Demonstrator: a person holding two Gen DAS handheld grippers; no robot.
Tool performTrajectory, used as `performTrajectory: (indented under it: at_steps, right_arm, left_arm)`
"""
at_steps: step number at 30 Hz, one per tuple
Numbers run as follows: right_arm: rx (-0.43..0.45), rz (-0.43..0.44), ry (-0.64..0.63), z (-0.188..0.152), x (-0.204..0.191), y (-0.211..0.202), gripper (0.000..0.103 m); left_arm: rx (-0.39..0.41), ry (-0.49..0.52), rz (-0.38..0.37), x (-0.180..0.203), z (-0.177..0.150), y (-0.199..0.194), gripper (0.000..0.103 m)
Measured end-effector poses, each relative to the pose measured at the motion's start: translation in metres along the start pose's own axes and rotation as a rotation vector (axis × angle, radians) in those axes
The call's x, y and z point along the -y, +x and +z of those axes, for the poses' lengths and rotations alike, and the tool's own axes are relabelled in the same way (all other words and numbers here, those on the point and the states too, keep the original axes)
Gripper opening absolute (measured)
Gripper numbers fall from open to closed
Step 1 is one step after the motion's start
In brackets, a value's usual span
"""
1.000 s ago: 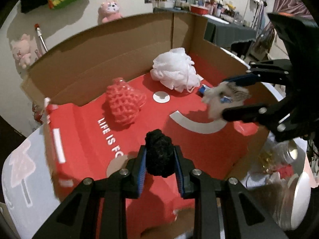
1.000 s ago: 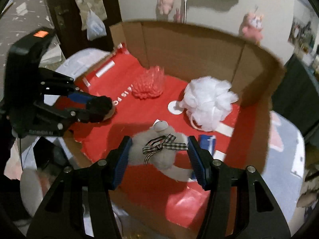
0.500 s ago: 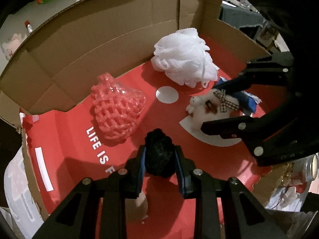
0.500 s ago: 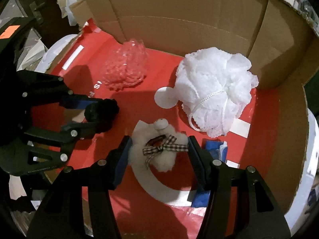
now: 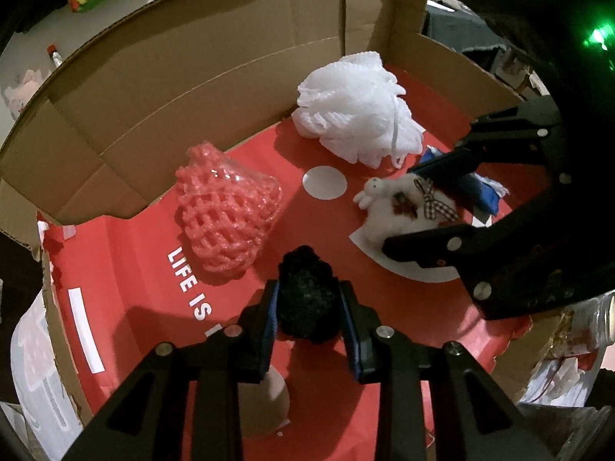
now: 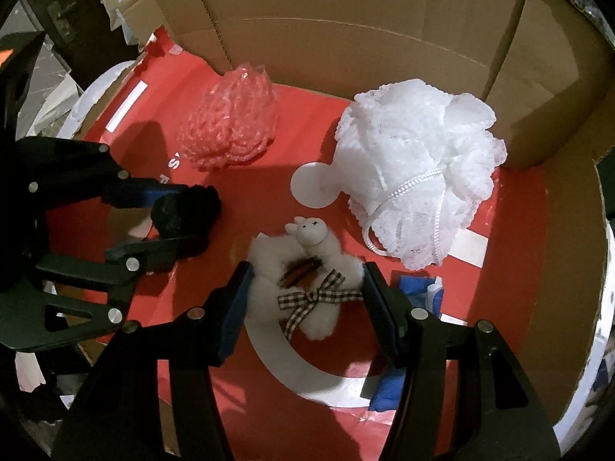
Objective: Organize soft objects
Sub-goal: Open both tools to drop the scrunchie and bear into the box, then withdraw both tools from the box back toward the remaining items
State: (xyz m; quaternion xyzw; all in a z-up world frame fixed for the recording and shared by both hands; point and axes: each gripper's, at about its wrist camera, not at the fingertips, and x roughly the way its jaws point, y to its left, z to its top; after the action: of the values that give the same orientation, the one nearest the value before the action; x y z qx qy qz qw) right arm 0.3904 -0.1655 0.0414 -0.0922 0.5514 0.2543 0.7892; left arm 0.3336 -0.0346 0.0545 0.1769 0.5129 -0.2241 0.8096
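An open cardboard box [image 5: 192, 77] with a red printed floor [image 6: 511, 207] holds the soft things. My left gripper [image 5: 307, 296] points down at the floor with a black pom-pom [image 5: 305, 299] between its pads. Its jaws are opening, but the pads still touch the pom-pom. My right gripper [image 6: 303, 284] is shut on a white plush animal [image 6: 307, 265] with a checked bow, low over the white arc on the floor. In the right wrist view, the left gripper [image 6: 180, 219] and pom-pom [image 6: 188, 211] are on the left.
A pink foam net [image 5: 226, 215] lies at the back left of the box. At the back right is a white bath pouf [image 5: 357, 119], with a blue packet [image 6: 419, 288] beside the plush. The box walls [image 6: 346, 19] rise behind and to the right. A glass jar [image 5: 599, 315] stands outside.
Both grippers have come down into the box, and the plush and pom-pom now sit close to the red floor. The left jaws stand slightly wider.
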Motion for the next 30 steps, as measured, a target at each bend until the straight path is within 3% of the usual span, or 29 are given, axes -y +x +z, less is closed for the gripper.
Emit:
performTrajectory:
  at_steps: [5, 14, 18, 21, 30]
  right_arm:
    - [-0.006, -0.008, -0.015, 0.001, -0.003, 0.001, 0.057]
    - [0.007, -0.017, -0.015, 0.014, -0.012, 0.007, 0.066]
    - [0.053, -0.024, -0.008, 0.008, -0.012, -0.011, 0.069]
    - [0.096, -0.040, -0.007, 0.002, -0.017, -0.034, 0.077]
    - [0.246, -0.104, -0.002, -0.036, -0.039, -0.108, 0.084]
  left_arm:
    - [0.004, -0.007, -0.003, 0.000, -0.002, 0.001, 0.035]
    - [0.041, -0.024, -0.018, 0.003, -0.005, -0.009, 0.054]
    - [0.110, -0.041, -0.020, 0.006, -0.012, -0.034, 0.067]
    - [0.169, -0.064, -0.022, 0.010, -0.019, -0.059, 0.078]
    - [0.383, -0.145, -0.022, 0.021, -0.047, -0.141, 0.095]
